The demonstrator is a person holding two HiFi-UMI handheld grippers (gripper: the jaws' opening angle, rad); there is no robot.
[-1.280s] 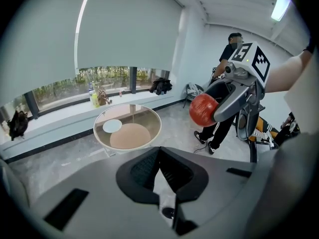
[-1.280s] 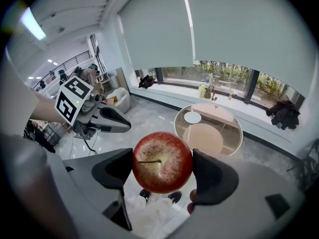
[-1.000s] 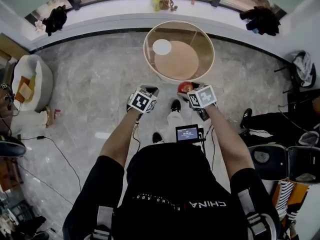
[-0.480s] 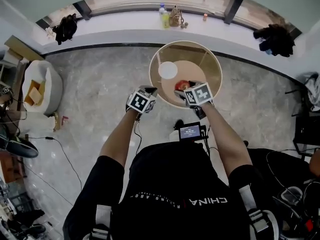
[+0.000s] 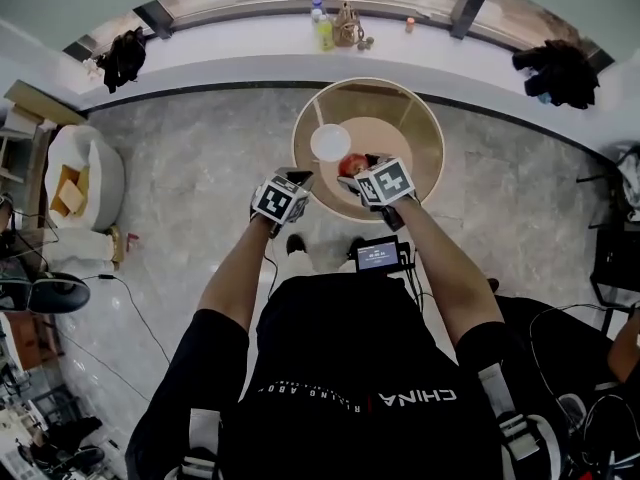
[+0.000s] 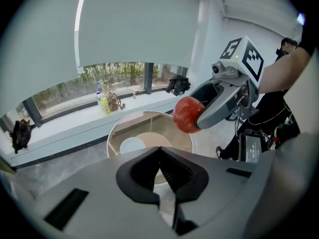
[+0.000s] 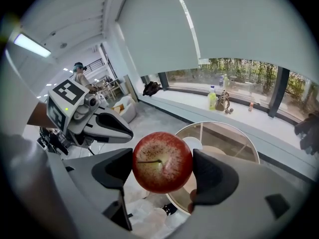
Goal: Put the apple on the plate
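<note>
Right gripper: the right gripper point(image 5: 356, 171) is being held out over the near part of the round glass table point(image 5: 410, 108); its jaws are being kept part-way apart, clamped on the two sides of the apple point(image 7: 160, 161).
Left gripper: the left gripper point(image 6: 160, 156) is being held just beside the right one, at the table's near edge; its jaws are being kept together and nothing is being carried between them.
Apple: the red apple is being carried in the air above the glass, not resting on anything; its stem is being pointed back along the jaws toward the gripper's camera, so its stem axis is lying along the gripper's own line.
Plate: the small white plate point(image 5: 330, 142) is lying on the glass top, bare, near the table's left side.
Deciding relation: in the head view the plate is being shown just beyond the apple and a little to the person's left, near but not under it.
Step judged: the carry is being finished; the placing is not yet done.
Next move, as a judgement: a short reach forward and leftward is being called for, then a lowering until the apple is being borne by the plate before the jaws are being parted.
Risk: a round apple being released high or off-centre is likely to roll off so small a plate.
</note>
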